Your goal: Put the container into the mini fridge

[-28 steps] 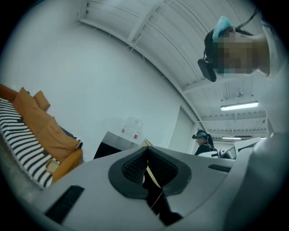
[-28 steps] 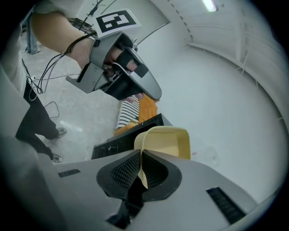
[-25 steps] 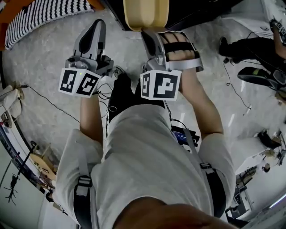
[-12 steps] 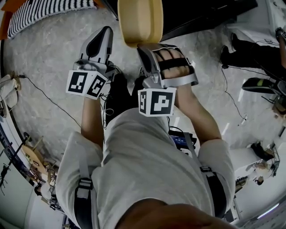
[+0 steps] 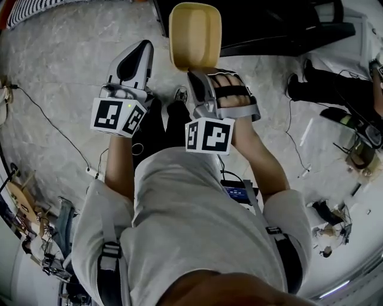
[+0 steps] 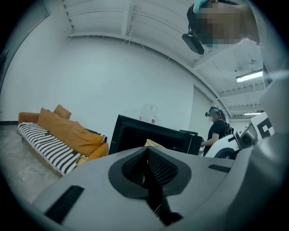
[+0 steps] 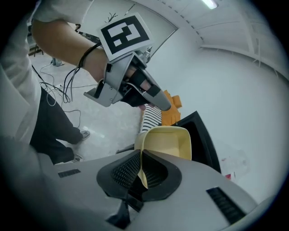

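Container (image 5: pixel 195 36) now shows whole in head view, where the top edge cut it off a second ago; the striped sofa (image 5: pixel 36 11) has slid to the top-left corner.
Tan container is held off the floor (image 5: pixel 60 77), its thin wall pinched in the closed jaws of the right gripper (image 5: pixel 196 73), in front of the black mini fridge (image 5: pixel 269 24) and not inside it. Left gripper (image 5: pixel 139 48) is just beside it, jaws together, nothing between them. Floor is grey, speckled and glossy, with thin black cables (image 5: pixel 54 128) trailing across. Left gripper view: white wall (image 6: pixel 113 76), orange cushions on the sofa left of the fridge, another person (image 6: pixel 220 128) standing at right.
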`<state>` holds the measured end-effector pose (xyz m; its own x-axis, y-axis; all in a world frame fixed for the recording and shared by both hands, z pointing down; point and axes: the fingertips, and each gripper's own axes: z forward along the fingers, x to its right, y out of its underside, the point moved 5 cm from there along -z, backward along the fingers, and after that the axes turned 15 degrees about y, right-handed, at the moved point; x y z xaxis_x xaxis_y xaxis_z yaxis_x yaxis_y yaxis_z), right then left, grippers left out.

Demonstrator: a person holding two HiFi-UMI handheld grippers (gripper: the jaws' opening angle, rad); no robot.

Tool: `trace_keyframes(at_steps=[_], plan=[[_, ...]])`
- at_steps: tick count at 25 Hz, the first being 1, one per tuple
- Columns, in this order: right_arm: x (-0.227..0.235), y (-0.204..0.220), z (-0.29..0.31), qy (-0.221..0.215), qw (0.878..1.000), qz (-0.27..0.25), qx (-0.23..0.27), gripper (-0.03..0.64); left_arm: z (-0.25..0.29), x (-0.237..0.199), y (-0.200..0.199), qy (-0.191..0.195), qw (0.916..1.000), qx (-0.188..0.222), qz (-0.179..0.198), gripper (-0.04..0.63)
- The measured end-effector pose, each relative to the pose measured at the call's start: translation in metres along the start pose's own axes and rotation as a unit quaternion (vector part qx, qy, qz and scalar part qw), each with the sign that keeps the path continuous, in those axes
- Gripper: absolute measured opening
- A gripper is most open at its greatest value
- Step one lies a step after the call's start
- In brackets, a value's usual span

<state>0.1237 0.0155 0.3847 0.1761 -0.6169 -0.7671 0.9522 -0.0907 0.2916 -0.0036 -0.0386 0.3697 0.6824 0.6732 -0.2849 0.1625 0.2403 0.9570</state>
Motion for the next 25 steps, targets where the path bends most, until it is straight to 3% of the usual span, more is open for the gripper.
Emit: trace_keyframes(at_steps=[5,12,17,22,25], plan=[[-0.019,0.002,0.016,-0.025,1.000,0.010,-0.008,0.044,-0.005,-0.003,0.026,-0.010,0.9996,-0.018,0.020,0.012],[-0.046,0.007,0.033,-0.042,0.999,0.003,-0.032,0.044,-0.015,-0.005,0.067,-0.010,0.9997,-0.018,0.016,0.012],[-0.058,0.004,0.036,-0.053,0.997,0.003,-0.055,0.044,-0.018,-0.001,0.089,0.001,0.9985,-0.024,0.050,0.012],[-0.069,0.010,0.054,-0.059,0.997,-0.006,-0.058,0.044,-0.014,-0.014,0.115,-0.020,0.9993,-0.010,0.030,0.012],[-0.074,0.019,0.061,-0.062,0.996,-0.002,-0.070,0.044,-0.010,-0.018,0.125,-0.046,0.9978,-0.013,0.046,0.012]])
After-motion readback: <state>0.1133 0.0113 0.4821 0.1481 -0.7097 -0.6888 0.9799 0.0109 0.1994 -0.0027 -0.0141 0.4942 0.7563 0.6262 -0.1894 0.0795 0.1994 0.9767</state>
